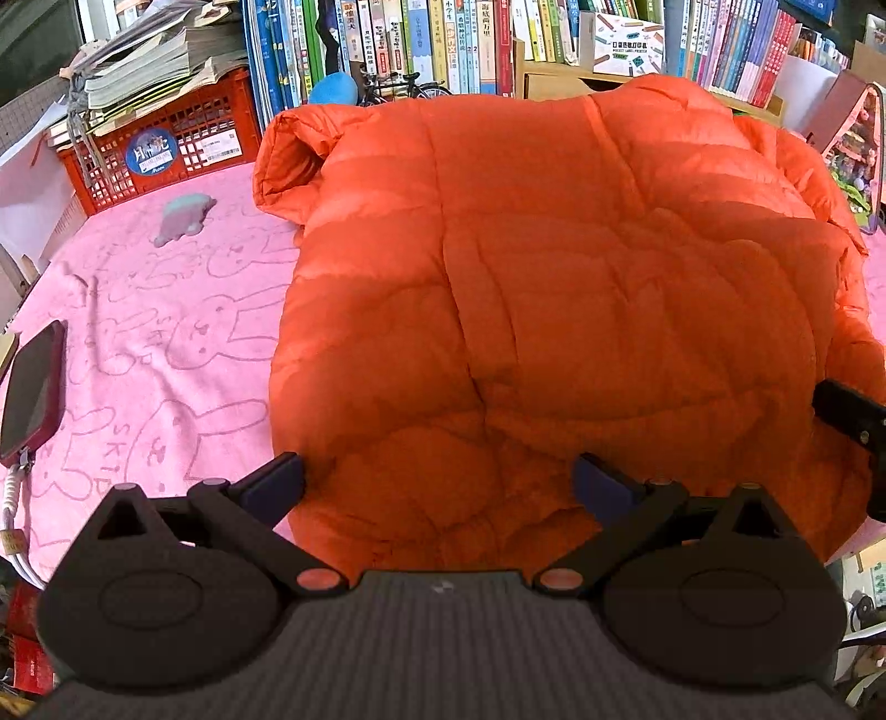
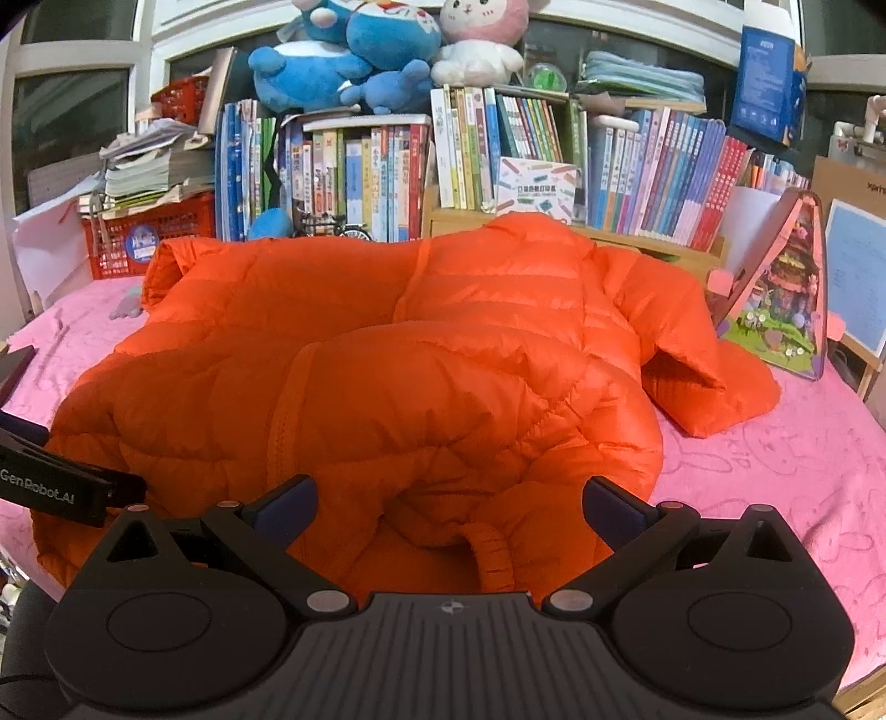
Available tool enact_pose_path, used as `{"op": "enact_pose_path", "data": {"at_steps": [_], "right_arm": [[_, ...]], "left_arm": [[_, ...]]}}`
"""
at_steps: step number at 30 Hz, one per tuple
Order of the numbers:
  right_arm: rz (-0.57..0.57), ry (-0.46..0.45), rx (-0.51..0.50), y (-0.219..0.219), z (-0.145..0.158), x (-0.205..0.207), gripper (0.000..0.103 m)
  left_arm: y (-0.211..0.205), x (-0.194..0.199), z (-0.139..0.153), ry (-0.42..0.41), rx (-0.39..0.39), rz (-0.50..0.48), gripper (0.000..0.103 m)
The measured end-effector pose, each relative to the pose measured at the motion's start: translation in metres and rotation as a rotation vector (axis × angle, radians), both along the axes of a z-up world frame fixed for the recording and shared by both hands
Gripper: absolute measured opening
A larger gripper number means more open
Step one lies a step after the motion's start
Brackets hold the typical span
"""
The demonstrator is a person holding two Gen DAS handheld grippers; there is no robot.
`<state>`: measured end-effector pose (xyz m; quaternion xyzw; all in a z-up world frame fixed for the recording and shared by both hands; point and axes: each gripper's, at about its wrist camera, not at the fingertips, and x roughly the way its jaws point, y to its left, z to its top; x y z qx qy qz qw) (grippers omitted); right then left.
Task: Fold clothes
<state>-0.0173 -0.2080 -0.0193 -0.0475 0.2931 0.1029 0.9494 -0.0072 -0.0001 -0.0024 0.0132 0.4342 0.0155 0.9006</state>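
Observation:
An orange puffer jacket (image 1: 554, 288) lies spread on a pink bunny-print cloth (image 1: 155, 343), one side folded over its middle. My left gripper (image 1: 437, 487) hangs open over the jacket's near hem, its fingers apart and pressing on nothing. In the right wrist view the jacket (image 2: 443, 376) bulges in front, with a sleeve cuff (image 2: 493, 554) curled at the near edge and another sleeve (image 2: 714, 387) lying out to the right. My right gripper (image 2: 448, 509) stands open just above that cuff, holding nothing. The left gripper's body (image 2: 50, 487) shows at the left edge of the right wrist view.
A red crate (image 1: 166, 149) under stacked papers stands back left, and rows of books (image 1: 443, 44) line the back. A phone (image 1: 33, 393) lies at the cloth's left edge, a small grey-green toy (image 1: 185, 219) near the crate. Plush toys (image 2: 387, 50) top the shelf; a toy house (image 2: 781, 299) stands right.

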Motion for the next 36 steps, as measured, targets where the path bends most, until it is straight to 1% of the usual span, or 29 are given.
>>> {"op": "enact_pose_path", "data": {"at_steps": [7,17,22,30,36], "right_arm": [[0.002,0.013,-0.014,0.000,-0.003,-0.006,0.103],[0.026,-0.004,-0.058,0.006,0.003,-0.020,0.103],[0.023,0.007,-0.064,0.005,0.000,-0.024,0.103],[0.009,0.053,-0.096,0.000,-0.011,-0.027,0.103],[-0.014,0.067,-0.094,-0.005,-0.015,-0.024,0.103]], "left_arm": [[-0.001,-0.005,0.002,0.009,-0.004,0.002,0.103],[-0.001,-0.012,0.005,0.026,-0.026,0.007,0.103],[-0.002,-0.015,0.005,0.031,-0.027,0.002,0.103],[-0.009,-0.021,0.003,0.027,0.000,-0.033,0.103],[-0.011,-0.021,0.001,0.031,0.016,-0.038,0.103]]}}
